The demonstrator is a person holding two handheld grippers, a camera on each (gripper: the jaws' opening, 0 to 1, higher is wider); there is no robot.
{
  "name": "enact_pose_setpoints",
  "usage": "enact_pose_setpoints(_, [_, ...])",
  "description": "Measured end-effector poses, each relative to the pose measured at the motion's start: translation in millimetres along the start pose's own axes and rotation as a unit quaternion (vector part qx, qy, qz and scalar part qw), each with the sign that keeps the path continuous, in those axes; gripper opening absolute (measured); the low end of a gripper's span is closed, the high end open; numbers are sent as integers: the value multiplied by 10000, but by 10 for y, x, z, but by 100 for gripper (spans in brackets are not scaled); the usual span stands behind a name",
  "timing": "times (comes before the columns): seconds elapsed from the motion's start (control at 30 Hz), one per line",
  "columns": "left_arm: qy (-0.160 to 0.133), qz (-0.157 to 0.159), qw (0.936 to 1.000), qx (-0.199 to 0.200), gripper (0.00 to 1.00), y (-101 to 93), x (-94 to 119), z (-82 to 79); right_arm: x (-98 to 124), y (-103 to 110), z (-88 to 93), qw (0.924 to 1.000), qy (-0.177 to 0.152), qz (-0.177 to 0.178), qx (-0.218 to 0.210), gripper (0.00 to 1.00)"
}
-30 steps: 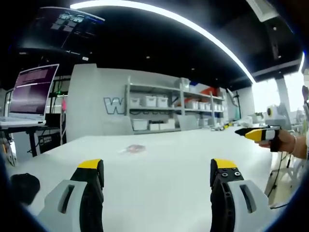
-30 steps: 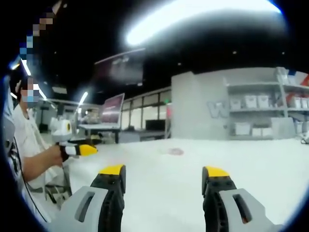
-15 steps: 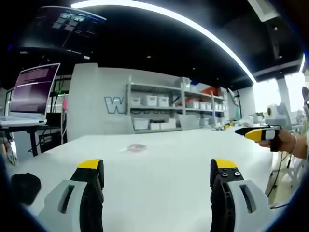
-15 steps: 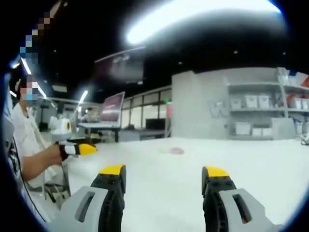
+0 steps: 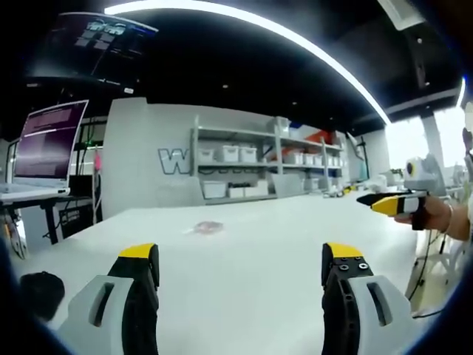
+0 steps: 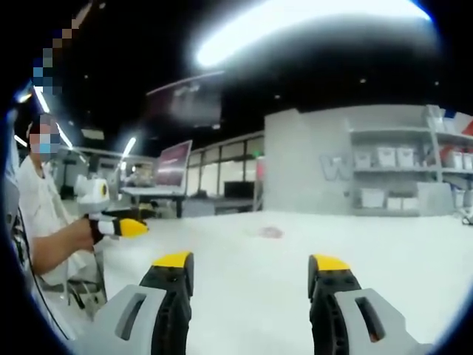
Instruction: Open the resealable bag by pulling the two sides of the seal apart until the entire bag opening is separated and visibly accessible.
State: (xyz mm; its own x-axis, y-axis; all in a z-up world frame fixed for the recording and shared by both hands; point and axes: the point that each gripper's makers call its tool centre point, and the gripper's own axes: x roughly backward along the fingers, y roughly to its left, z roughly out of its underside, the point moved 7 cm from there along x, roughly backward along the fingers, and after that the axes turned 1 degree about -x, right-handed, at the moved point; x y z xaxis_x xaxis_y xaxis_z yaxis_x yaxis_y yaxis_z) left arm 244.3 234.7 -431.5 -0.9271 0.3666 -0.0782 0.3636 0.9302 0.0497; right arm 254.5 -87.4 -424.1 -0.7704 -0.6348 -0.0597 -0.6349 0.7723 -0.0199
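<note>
Left gripper (image 5: 240, 266): grey bodies, black jaws, yellow tips; same colours on right gripper (image 6: 251, 277). Table (image 5: 251, 229) white. Resealable bag (image 5: 207, 227) clear with pinkish-red tint. Wall (image 5: 148, 166) pale grey, dark letter W. Shelves (image 5: 259, 166) grey, white bins. Laptop screen (image 5: 52, 140) purple-pink. Ceiling black, white light strip (image 5: 259, 29)

Bag (image 5: 208, 227) far off on white table (image 5: 244, 259); left gripper (image 5: 240, 266) agape

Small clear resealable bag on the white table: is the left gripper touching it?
Apart. Left gripper view: open left gripper sits well short of the small clear resealable bag, bare white table between.
</note>
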Motion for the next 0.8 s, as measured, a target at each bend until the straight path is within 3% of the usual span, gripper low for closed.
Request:
enact_pose_setpoints(0.57, [150,4,9997,-198,89,-6,-35,10,-52,-46,-27,10000,29,63,4,59])
enact_pose_setpoints(0.8, [109,0,9999,-103,89,20,-20,-3,-69,-38,-50,10000,16,60,18,59])
